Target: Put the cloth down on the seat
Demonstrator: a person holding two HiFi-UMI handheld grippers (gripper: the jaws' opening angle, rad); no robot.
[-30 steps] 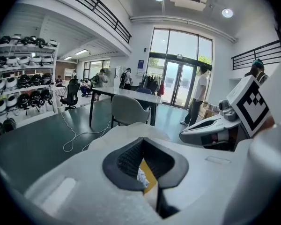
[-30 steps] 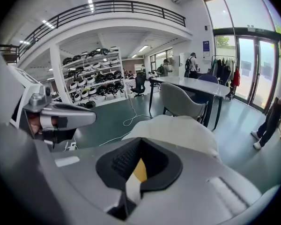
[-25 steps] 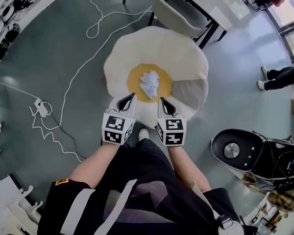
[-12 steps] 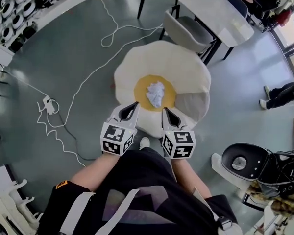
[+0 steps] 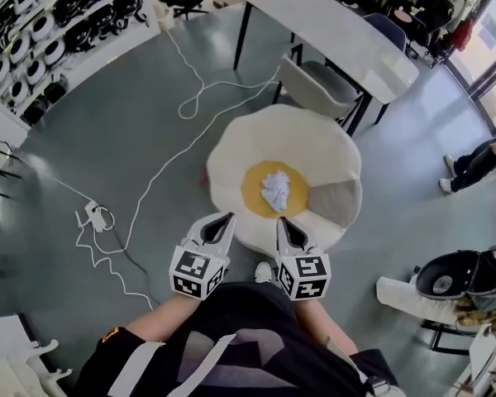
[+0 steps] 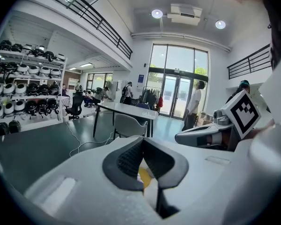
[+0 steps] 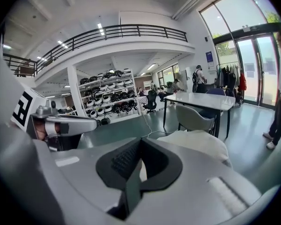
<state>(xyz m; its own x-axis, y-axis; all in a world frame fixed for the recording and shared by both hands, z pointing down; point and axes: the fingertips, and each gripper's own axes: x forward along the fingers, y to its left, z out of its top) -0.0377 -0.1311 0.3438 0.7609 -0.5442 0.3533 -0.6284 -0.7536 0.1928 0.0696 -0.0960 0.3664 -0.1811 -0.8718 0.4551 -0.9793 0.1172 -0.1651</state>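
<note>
In the middle of the grey-green floor (image 5: 107, 139) stands the seat (image 5: 231, 168), a low cream cushion with a scalloped outline, a yellow disc (image 5: 252, 190) at its centre and one grey segment on its right side. The cloth (image 5: 274, 190), white and crumpled, lies on the yellow disc, apart from both grippers.

The left gripper (image 5: 223, 220) and the right gripper (image 5: 284, 224) hang side by side just off the near edge of the seat. On each, the fingers are pressed together at the tips with nothing between them.

Beyond the seat a grey chair (image 5: 314, 85) stands at a long white surface (image 5: 331, 19) on dark legs. A white cable (image 5: 190, 98) runs across the floor to a power strip (image 5: 93, 215). Shelves of helmets (image 5: 33, 31) line the left wall. The gripper views show a railed mezzanine and tall glass doors.
</note>
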